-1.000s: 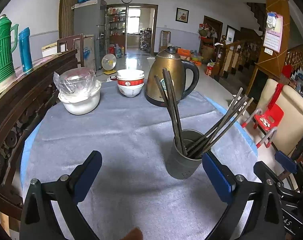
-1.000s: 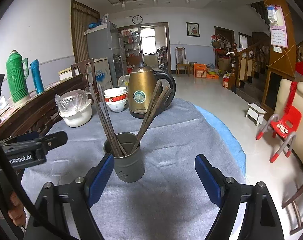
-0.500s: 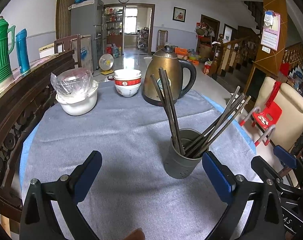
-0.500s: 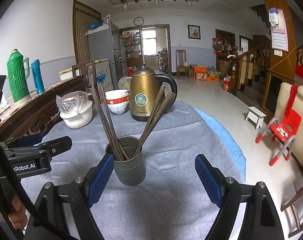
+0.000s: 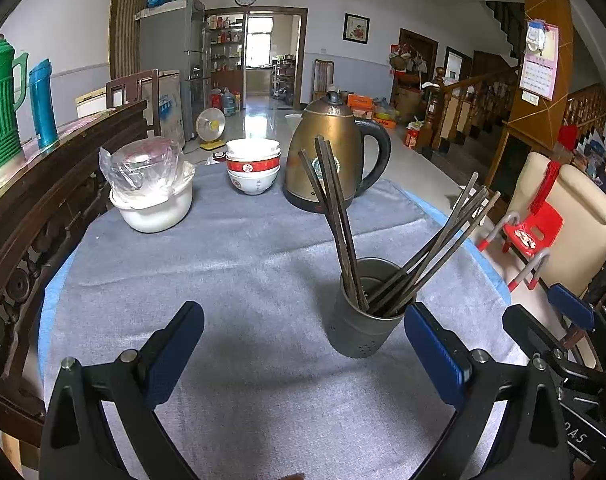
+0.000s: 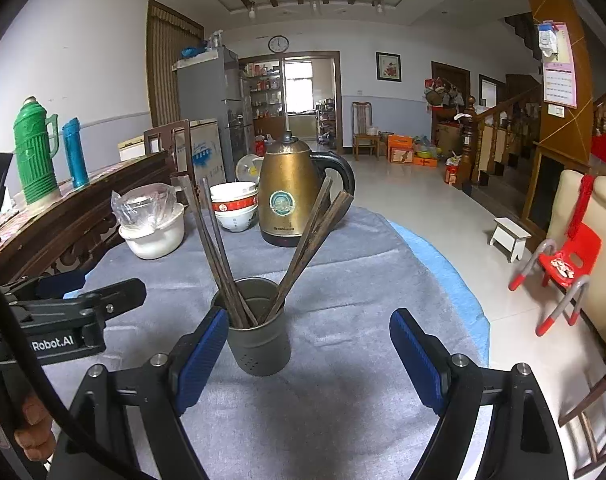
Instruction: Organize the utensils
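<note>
Nothing moved since before, left tongs (image 5: 303, 354) and right tongs (image 6: 309, 358) wide, seemingly empty, holder (image 6: 259, 334) just ahead.

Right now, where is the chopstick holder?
The chopstick holder stands on the grey cloth in front of the gold kettle, low centre in the right wrist view.

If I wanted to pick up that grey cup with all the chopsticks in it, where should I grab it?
Grab the grey cup around its round lower wall, coming in level from the near side. The chopsticks fan out above the rim to both sides, so a grab from above would probably bump them. The right gripper stands open in front of it, probably wide enough to straddle the wall.
</note>
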